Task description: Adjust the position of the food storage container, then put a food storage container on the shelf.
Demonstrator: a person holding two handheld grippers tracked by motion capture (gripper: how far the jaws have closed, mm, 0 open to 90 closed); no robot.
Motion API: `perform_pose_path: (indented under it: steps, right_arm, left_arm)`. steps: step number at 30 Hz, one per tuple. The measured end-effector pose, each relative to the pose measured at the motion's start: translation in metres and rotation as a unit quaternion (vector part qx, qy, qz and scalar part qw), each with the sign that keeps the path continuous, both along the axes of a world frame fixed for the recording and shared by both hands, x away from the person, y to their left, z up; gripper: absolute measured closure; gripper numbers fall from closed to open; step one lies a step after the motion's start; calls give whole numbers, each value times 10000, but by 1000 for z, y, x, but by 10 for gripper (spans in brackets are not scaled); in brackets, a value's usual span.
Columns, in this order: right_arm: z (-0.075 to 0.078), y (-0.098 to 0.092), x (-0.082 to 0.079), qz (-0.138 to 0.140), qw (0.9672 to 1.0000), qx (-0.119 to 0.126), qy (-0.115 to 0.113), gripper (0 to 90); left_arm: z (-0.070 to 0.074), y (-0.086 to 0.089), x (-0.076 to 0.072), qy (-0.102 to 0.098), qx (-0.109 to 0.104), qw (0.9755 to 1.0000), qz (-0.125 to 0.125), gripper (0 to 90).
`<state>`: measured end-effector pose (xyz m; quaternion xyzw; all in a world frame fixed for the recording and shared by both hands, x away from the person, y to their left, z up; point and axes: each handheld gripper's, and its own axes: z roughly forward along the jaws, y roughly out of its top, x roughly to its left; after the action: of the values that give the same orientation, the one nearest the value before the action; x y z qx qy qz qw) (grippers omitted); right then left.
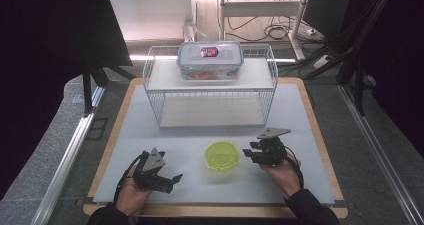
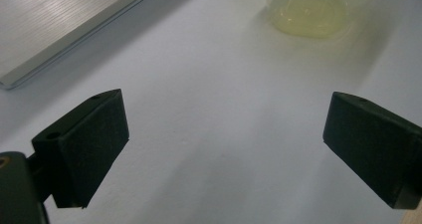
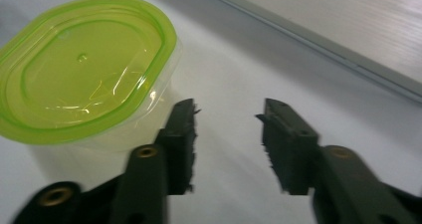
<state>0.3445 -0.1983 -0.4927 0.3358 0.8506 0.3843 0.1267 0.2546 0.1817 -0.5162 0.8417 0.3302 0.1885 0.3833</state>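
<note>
A small clear tub with a lime-green lid (image 1: 221, 155) (image 3: 82, 67) stands on the white mat near the front, between my two grippers. Its lower part (image 2: 308, 16) shows at the top of the left gripper view. My right gripper (image 1: 248, 152) (image 3: 226, 115) sits just to the tub's right, jaws apart with nothing between them, the left jaw close beside the tub's wall. My left gripper (image 1: 172, 181) (image 2: 224, 134) rests at the front left, jaws wide open over bare mat. A hand holds each one.
A white wire rack (image 1: 210, 87) stands at the back of the mat, with a clear lock-lid box (image 1: 210, 59) of food on its upper shelf. A wooden board (image 1: 320, 150) edges the mat. Metal rails and cables lie beyond.
</note>
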Motion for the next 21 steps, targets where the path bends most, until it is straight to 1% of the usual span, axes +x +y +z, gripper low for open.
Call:
perform_pose_path:
  steps: [4, 6, 8, 13, 17, 19, 21]
  right_arm:
    - [1, -5, -2, -8, 9999, -31, -115, 342]
    - [0, -6, -1, -34, 9998, -31, -179, 270]
    - [-2, -6, 1, -109, 9998, -39, -189, 192]
    - [-5, -7, 3, -137, 9997, -87, -158, 171]
    - [-2, -9, 3, -170, 9997, -7, -163, 171]
    - [2, -9, 3, -206, 9997, 34, -134, 181]
    - [5, -10, 3, -213, 9997, 126, -64, 188]
  left_arm:
    - [0, 0, 0, -5, 21, 10000, 2, 40]
    - [-1, 0, 0, -8, 42, 10000, -6, 40]
    - [-1, 0, 0, -9, 45, 10000, -12, 40]
    - [-1, -1, 0, -6, 51, 10000, -15, 41]
    - [-1, -1, 0, -9, 59, 10000, -33, 41]
    - [-1, -1, 0, -2, 65, 10000, -25, 41]
    - [-1, 0, 0, 0, 52, 10000, -26, 42]
